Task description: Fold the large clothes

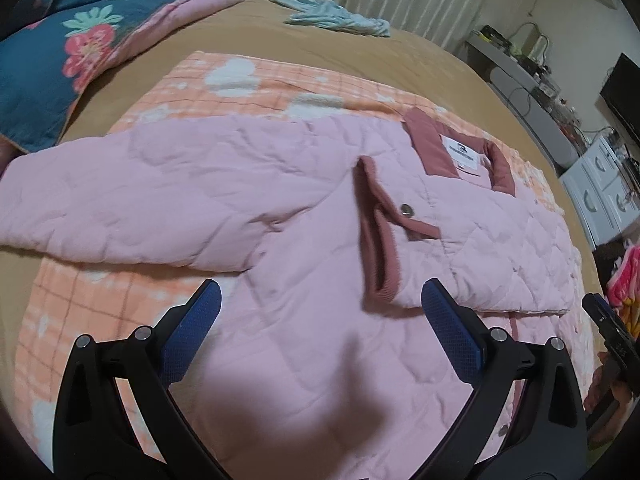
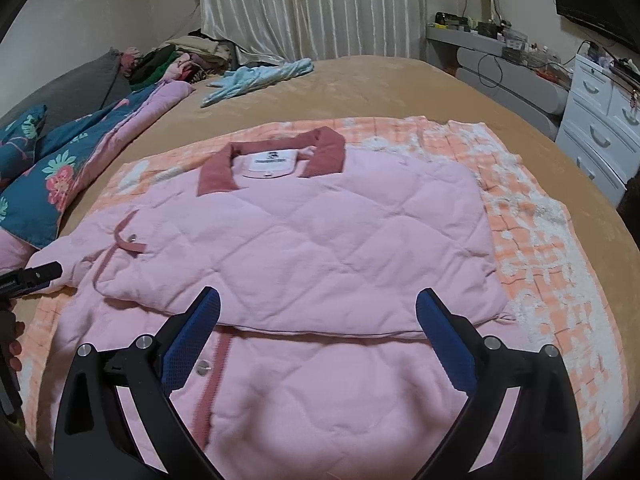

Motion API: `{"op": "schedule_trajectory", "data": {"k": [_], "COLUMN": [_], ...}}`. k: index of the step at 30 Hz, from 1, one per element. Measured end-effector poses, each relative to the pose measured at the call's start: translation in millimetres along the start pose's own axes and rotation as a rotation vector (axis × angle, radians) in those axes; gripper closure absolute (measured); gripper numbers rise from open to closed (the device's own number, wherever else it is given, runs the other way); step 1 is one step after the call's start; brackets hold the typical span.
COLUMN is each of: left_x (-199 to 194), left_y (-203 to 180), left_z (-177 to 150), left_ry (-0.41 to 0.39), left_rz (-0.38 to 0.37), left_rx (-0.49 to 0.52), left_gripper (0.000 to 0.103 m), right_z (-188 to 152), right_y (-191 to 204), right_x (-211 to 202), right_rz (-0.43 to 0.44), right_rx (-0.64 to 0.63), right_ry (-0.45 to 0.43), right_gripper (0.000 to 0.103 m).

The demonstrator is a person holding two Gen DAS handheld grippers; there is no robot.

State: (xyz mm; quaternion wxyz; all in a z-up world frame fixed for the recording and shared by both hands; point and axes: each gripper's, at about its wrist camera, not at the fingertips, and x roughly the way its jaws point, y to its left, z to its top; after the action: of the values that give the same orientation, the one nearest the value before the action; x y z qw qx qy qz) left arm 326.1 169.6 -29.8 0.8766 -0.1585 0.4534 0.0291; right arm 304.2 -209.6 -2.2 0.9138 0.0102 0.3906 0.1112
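Pink quilted jacket [image 2: 320, 232] lay front up on an orange checked blanket [image 2: 540, 240] spread over the tan bed [image 2: 400, 84], one side folded across the chest, collar [image 2: 216, 176] toward the curtains. Left gripper [image 1: 320, 300] hovered above it, fingers spread wide, nothing between them. Right gripper [image 2: 318, 308] likewise: fingers apart, empty, above the folded edge. Floral quilt [image 2: 44, 176] lay beside it.

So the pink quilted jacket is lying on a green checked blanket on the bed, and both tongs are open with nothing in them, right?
Nearly. The blanket under the pink quilted jacket is orange and white checked, not green; the right wrist view shows it plainly. The rest holds: the jacket lies on it on the bed, and both the left tongs and the right tongs are open with nothing in them.
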Motion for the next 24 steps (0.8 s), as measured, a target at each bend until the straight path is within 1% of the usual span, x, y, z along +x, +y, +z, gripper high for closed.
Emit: {"op": "schedule_trajectory", "data": {"k": [5,11,17,24], "left_x": [-12,-23,-29,-35], "left_y": [18,43,67,97], "left_z": [-3,-5,-6,-1], "left_ry": [-0.016,-0.039,-0.054,-0.081], "left_rz": [0.008,0.017,0.035,0.067], "left_rx": [-0.032,-0.082,-0.124,-0.175], "left_gripper": [0.009,0.009,0.009,0.009], "right_z": [6,12,14,16], "right_y": [26,66,103,151], "right_x": [-5,-9,-8,-1], "right_rz": [0.020,0.048,0.080,0.114], "right_rx": [-0.017,-0.073,-0.107,-0.153], "right_ry": [-0.003,-0.010,-0.006,0.008], "right_gripper": [0.005,0.005,0.005,0.005]}}
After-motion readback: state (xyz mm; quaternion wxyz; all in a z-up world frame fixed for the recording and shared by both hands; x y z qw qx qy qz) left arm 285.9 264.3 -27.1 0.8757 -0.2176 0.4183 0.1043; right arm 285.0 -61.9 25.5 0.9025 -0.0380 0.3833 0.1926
